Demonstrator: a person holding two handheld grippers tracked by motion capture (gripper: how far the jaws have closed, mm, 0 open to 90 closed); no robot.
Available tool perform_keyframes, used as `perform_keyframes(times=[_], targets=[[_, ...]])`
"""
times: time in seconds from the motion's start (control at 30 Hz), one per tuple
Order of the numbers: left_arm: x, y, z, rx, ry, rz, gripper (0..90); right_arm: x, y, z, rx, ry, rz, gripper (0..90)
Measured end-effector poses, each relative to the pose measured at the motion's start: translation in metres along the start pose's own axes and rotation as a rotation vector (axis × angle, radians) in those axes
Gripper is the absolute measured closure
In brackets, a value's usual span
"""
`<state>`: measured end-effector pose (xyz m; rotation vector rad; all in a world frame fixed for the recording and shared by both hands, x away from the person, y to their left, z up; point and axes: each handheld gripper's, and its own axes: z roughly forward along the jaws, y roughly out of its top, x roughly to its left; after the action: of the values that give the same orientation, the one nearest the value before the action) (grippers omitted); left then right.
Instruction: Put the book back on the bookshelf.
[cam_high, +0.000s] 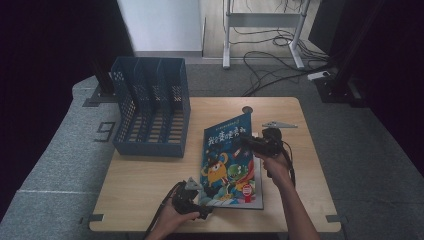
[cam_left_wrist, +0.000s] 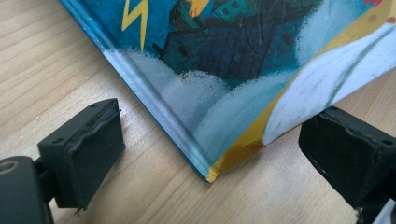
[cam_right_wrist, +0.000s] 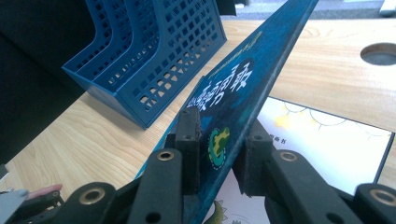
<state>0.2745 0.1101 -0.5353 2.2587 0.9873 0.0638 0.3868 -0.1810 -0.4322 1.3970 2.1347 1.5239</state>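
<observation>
Blue file rack (cam_high: 150, 107) stands at table's (cam_high: 150, 175) far left, well apart from book; round hole (cam_high: 247, 109) in tabletop beyond book. Picture book (cam_high: 230, 165) lies mid-table, front cover (cam_right_wrist: 233, 93) lifted. Right gripper (cam_high: 245, 142) pinches cover edge between both pads. Left gripper (cam_high: 202, 210) spread wide, book's near corner between jaws, untouched. Right gripper view reveals white page (cam_right_wrist: 327, 144) beneath cover; left gripper view shows corner (cam_left_wrist: 210, 175) resting on wood.

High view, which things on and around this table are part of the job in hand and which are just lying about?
In use:
- picture book, front cover lifted
- right gripper, shut on that cover
- left gripper, open around the book's near corner
- blue file rack, probably

Lying about:
- cables on the floor
- metal stand
</observation>
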Motion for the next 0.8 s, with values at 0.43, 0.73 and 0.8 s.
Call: perform_keyframes(times=[0.43,0.73,0.8], targets=[[0.005,0.009,0.005,-0.001,0.008,-0.022,6.0,0.012,0.008,-0.012,-0.073,-0.018,-0.082,72.8],[0.008,0.014,0.008,-0.008,0.012,-0.034,5.9,0.019,0.013,-0.017,-0.098,-0.042,-0.121,72.8],[0.008,0.015,0.009,-0.007,0.014,-0.034,6.0,0.018,0.013,-0.019,-0.106,-0.042,-0.125,72.8]])
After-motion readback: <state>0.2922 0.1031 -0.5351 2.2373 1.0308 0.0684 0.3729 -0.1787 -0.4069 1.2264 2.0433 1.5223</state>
